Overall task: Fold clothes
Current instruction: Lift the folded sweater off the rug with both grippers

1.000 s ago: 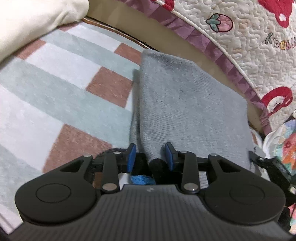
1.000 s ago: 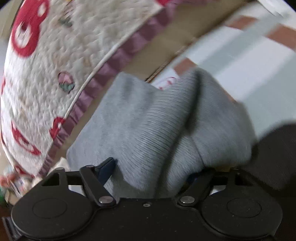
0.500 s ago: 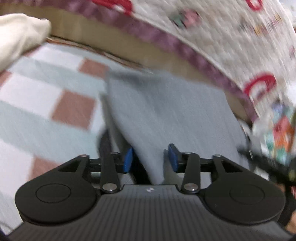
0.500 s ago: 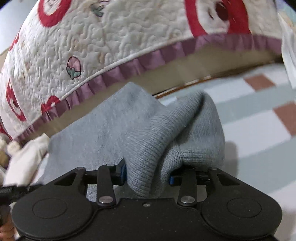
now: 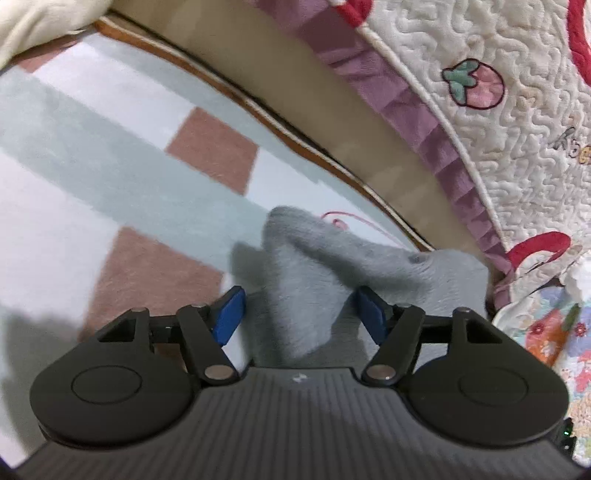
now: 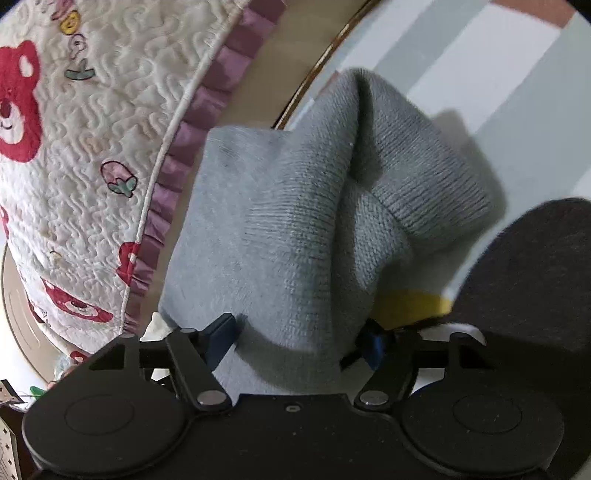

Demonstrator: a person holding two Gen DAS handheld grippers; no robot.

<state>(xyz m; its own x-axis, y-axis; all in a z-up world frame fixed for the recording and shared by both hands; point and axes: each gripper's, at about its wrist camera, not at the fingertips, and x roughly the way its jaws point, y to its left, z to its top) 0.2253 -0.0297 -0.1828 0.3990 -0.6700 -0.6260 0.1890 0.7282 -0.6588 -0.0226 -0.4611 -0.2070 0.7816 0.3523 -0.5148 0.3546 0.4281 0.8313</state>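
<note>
A grey knit garment point(image 5: 314, 273) lies bunched on the checked rug, close to the bed's edge. My left gripper point(image 5: 299, 315) straddles its near fold. Its jaws are opening: the left blue pad point(image 5: 229, 315) stands clear of the cloth and the right pad point(image 5: 369, 314) sits just beside it. In the right wrist view the same grey garment point(image 6: 295, 221) rises in a thick ribbed hump. My right gripper point(image 6: 297, 338) has the cloth between its jaws, which are opening. There is a gap at its left pad point(image 6: 221, 332), and the cloth half hides the right pad.
A checked rug point(image 5: 110, 166) of pale green, white and dusty pink covers the floor. A quilted bedspread point(image 5: 498, 92) with strawberries and red bears overhangs the beige bed base point(image 5: 295, 92). Cream cloth point(image 5: 37, 22) lies far left. A dark blurred shape point(image 6: 535, 277) and a yellow patch point(image 6: 410, 306) sit right.
Both pairs of jaws have widened and let go of the grey cloth. The left gripper swept sideways, and the flat garment now lies bunched. The right view has rolled.
</note>
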